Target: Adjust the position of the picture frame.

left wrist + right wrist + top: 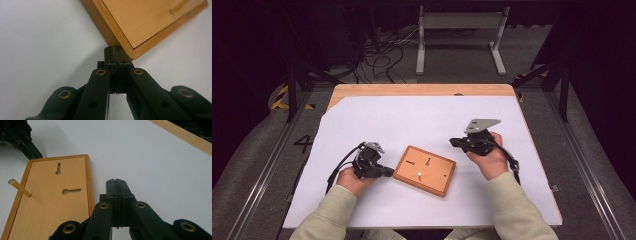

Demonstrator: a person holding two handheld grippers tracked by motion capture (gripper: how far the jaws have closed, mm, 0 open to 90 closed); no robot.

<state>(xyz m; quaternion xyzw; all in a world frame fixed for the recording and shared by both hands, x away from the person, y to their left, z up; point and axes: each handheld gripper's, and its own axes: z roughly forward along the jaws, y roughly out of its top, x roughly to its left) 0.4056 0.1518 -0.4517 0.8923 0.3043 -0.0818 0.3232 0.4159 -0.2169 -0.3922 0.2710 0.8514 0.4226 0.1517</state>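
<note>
Your left gripper [388, 172], jaws pressed together, touches a corner of the flat rectangular wooden board [425, 170] on the white surface [412, 120], while your right gripper [453, 142], jaws likewise pressed together, hangs beside it.

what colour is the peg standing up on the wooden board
Brass-gold, with a paler silvery tip. The peg on the board shows best in the right gripper view.

Showing one wooden board [424, 170] lying on one white sheet [412, 120], with one brass peg [19, 188] standing toward the board's 6 o'clock edge. Showing two keyhole slots [71, 191] toward 11 o'clock, and two grippers: the left gripper [388, 172] at 9 o'clock, the right gripper [454, 142] at 2 o'clock.
</note>
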